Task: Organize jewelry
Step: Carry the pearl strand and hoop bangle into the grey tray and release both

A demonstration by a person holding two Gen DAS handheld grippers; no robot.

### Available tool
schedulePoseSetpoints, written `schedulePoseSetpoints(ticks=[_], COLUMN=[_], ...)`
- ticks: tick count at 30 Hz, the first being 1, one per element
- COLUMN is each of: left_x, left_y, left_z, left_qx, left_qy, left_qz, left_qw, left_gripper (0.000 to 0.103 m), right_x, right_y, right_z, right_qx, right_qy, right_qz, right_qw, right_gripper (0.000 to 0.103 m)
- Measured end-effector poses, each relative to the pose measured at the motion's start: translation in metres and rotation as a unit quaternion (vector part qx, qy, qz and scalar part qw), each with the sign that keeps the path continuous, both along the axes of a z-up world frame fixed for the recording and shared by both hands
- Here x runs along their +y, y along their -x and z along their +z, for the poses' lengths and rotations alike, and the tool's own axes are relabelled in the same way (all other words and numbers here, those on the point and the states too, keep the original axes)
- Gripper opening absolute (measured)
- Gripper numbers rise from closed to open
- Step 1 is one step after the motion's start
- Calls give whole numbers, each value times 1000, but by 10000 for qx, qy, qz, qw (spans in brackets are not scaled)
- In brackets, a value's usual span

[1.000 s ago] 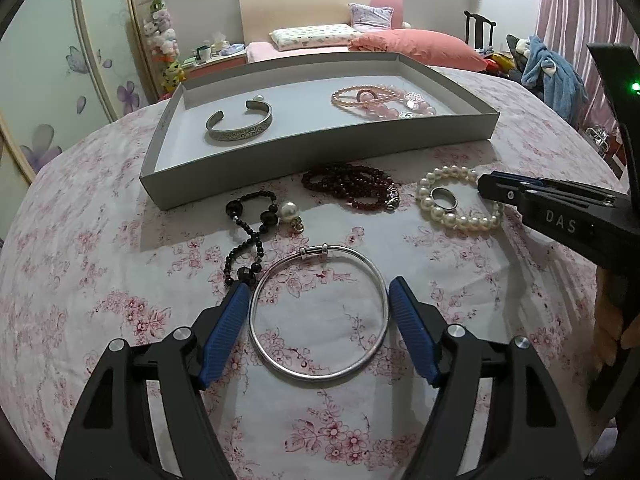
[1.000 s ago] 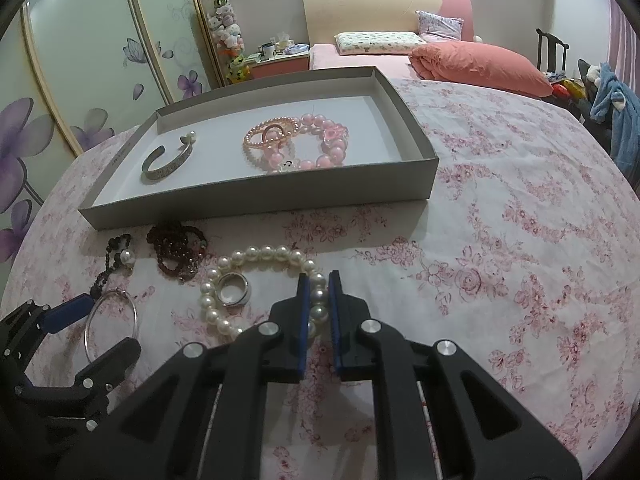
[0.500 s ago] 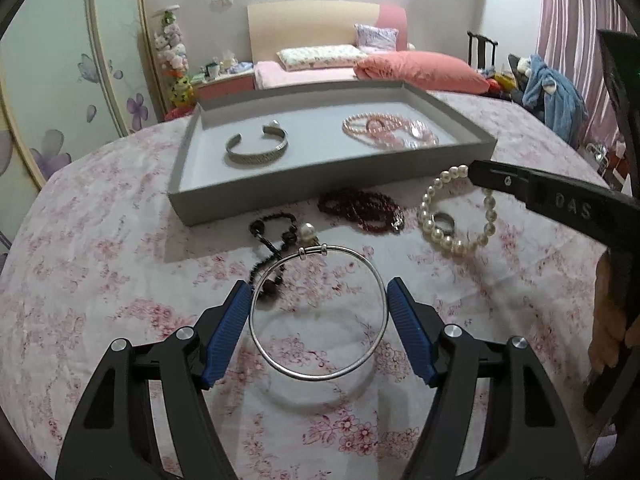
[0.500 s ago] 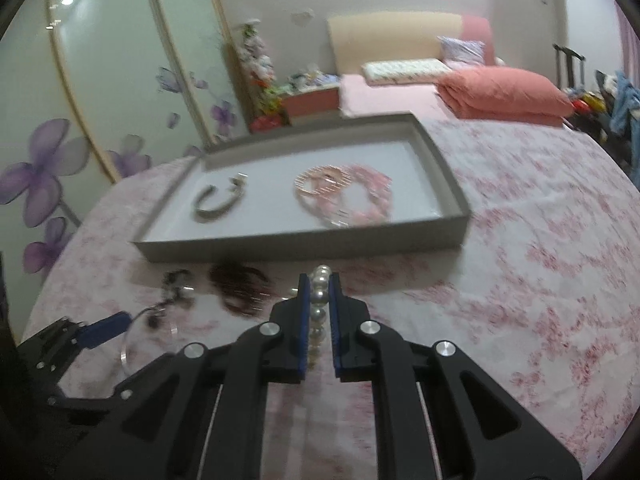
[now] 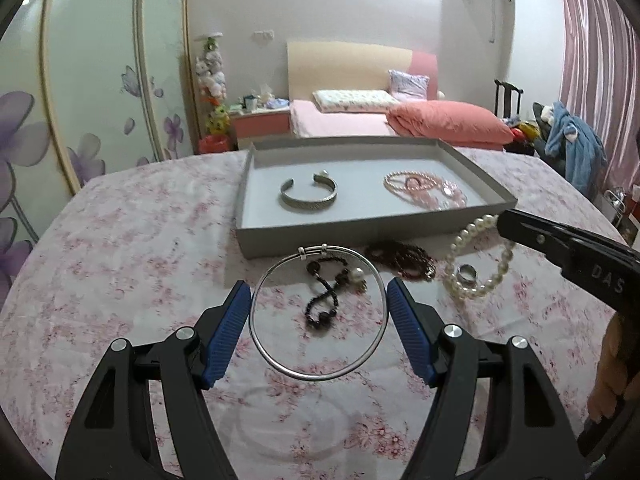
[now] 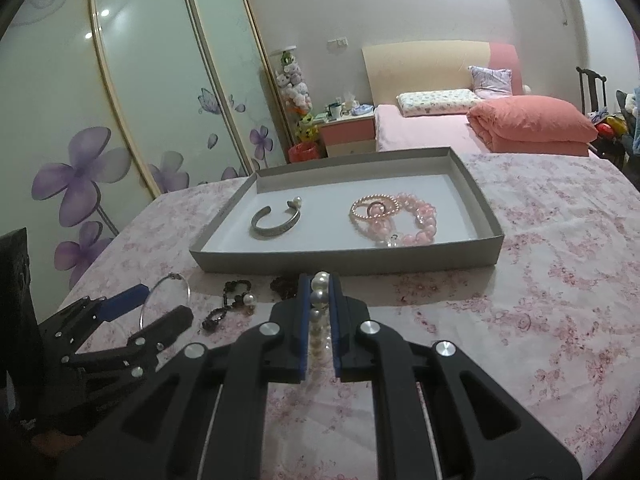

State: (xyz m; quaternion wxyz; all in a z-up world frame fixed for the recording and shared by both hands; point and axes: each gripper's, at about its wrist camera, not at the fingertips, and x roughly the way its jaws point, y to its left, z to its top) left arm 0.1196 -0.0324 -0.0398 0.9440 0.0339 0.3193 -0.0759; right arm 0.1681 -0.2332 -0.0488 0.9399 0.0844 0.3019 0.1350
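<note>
Tools (image 5: 319, 300) (image 6: 320, 292) clamping bangle (image 5: 318, 312), pearl bracelet (image 5: 476, 260)

I saw a bed (image 6: 460, 128) with a big pink blanket (image 6: 532, 122), closet doors (image 6: 120, 120) with purple flowers, and pink curtains (image 5: 596, 80) by the wall.

Silver bangle (image 5: 318, 312) and pearl bracelet (image 5: 478, 258) lifted; cuff (image 5: 309, 194) in tray (image 5: 360, 236).
</note>
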Motion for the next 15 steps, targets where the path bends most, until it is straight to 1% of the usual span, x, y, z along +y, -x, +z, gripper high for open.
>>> schedulePoseSetpoints(ticks=[15], left_x=[8], left_y=[7], left_z=[13], left_qx=[-474], left_qy=[19], left_qz=[301], left_qw=[9984], left_gripper=[70], right_x=[-5], right_y=[16], right_z=[11], right_qx=[-342], right_qy=[-11], right_qz=[-249], right_qw=[9991], right_gripper=[10])
